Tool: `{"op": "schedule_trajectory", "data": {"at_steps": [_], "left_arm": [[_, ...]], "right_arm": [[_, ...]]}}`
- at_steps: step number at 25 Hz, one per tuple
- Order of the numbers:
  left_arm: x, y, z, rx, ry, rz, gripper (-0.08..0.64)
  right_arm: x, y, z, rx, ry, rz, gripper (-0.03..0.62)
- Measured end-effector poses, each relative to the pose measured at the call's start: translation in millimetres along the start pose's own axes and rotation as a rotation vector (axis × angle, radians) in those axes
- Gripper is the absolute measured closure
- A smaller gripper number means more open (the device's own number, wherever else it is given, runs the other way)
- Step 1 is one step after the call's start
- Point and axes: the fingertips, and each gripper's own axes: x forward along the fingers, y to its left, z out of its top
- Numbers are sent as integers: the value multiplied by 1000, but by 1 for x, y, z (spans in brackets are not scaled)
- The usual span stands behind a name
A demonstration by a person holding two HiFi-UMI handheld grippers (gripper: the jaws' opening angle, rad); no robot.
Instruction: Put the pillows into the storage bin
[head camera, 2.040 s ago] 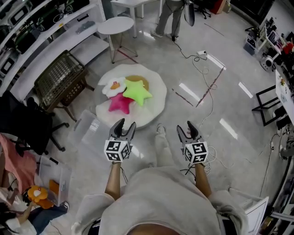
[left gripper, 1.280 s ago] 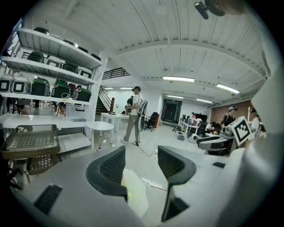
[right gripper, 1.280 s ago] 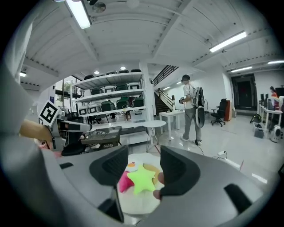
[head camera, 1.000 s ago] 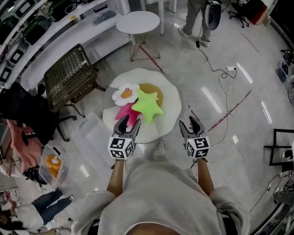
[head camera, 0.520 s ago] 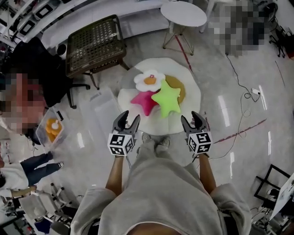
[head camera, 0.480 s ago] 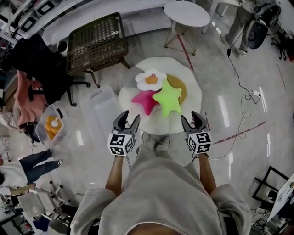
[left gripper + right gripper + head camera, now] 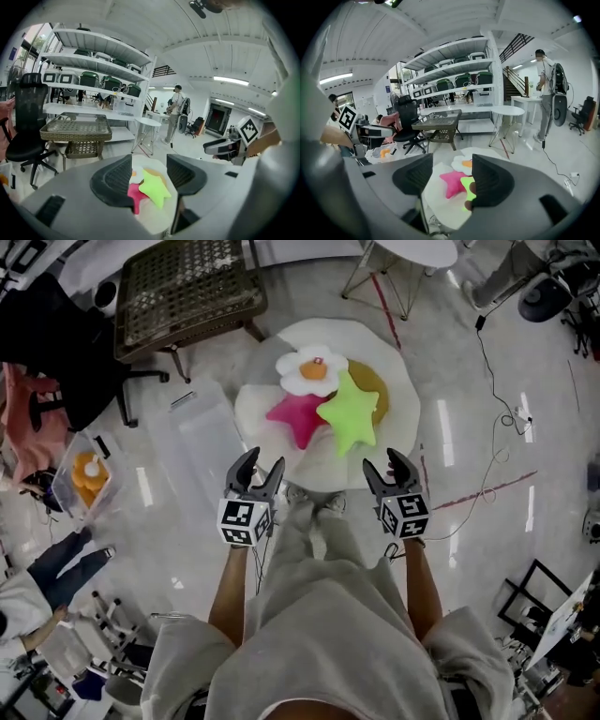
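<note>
Well ahead of left claw (image 7: 262,461) and right claw (image 7: 382,462), pillows (image 7: 349,414).

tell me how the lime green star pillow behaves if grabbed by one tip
The lime green star-shaped plush pillow looks puffy, so it probably squashes and droops, and is likely light. It overlaps the pink star-shaped pillow, so it may drag that along.
</note>
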Motion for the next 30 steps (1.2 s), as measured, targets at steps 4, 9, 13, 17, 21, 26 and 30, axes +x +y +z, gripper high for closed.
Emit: {"op": "schedule_trajectory", "data": {"at_steps": [4, 9, 13, 17, 21, 26, 30], "left_arm": [[22, 14, -22, -2, 33, -25, 334], [57, 18, -49, -11, 65, -30, 334], [87, 19, -85, -32, 76, 8, 334], [118, 13, -123, -62, 106, 26, 334], [146, 8, -159, -96, 132, 29, 334], [178, 14, -194, -119, 135, 39, 333], [192, 24, -214, -123, 121, 49, 333]], "right_arm": [[26, -2, -24, 27, 35, -7, 325], [68, -18, -67, 80, 89, 15, 257], [105, -33, -114, 103, 129, 48, 185], [138, -51, -156, 131, 167, 83, 175], [165, -70, -203, 145, 219, 101, 175], [206, -92, -263, 197, 281, 88, 175], [245, -106, -316, 273, 332, 62, 175]]}}
